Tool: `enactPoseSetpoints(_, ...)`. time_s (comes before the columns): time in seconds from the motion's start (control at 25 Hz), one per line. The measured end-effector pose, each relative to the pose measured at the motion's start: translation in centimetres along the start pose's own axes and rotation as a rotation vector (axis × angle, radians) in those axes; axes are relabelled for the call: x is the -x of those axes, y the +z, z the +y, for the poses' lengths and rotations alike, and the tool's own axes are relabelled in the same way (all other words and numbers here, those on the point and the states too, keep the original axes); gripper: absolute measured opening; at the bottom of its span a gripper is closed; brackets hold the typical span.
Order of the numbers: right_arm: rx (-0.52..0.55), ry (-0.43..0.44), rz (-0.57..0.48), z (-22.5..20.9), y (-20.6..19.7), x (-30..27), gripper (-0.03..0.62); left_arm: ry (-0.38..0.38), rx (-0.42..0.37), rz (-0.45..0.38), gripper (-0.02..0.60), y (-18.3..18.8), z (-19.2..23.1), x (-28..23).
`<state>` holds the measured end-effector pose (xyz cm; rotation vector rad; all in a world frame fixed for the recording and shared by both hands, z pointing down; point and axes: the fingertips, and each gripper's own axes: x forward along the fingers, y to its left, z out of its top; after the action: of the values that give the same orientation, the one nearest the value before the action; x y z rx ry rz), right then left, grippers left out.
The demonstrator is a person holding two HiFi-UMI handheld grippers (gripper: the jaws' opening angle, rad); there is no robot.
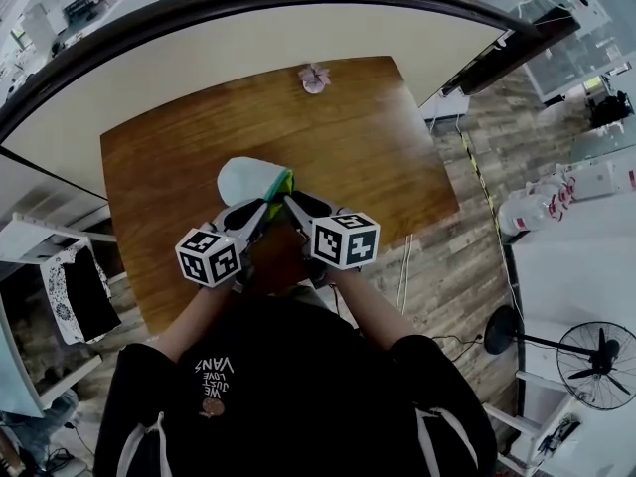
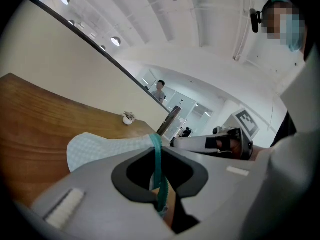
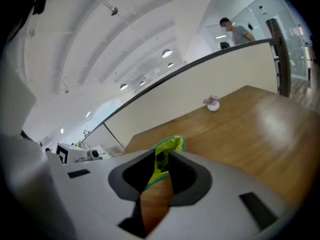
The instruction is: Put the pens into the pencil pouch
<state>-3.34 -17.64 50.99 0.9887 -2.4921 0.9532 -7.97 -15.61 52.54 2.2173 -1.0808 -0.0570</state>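
Note:
A pale mint pencil pouch with a teal zipper and a yellow-green lining lies on the wooden table just ahead of me. My left gripper is shut on the teal zipper edge at the pouch's mouth, and the mint body stretches away beyond it. My right gripper is shut on the opposite lip, where the yellow-green lining shows between its jaws. The two grippers meet at the mouth, side by side. No pen shows in any view.
A small pinkish ornament stands near the table's far edge. A curved cream partition runs behind the table. A standing fan is on the floor at right, and a white shelf unit at left.

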Motion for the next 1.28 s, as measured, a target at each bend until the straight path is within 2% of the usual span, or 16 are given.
enactPoseSetpoints(0.44,-0.145,-0.161,-0.056,-6.4,-1.9,4.7,0.048,-0.010,-0.030,0.044,0.046,-0.4,0.4,-2.7)
enactPoseSetpoints(0.88,-0.248,-0.285,-0.072,-11.2,-5.4,9.5,0.048,0.021,-0.090,0.159,0.048,-2.8,1.8,-8.2)
enactPoseSetpoints(1.28,-0.271,-0.334,-0.071,-11.9,-6.4,10.8,0.048,0.060,-0.126,0.190,0.048,-3.7,4.3,-10.6)
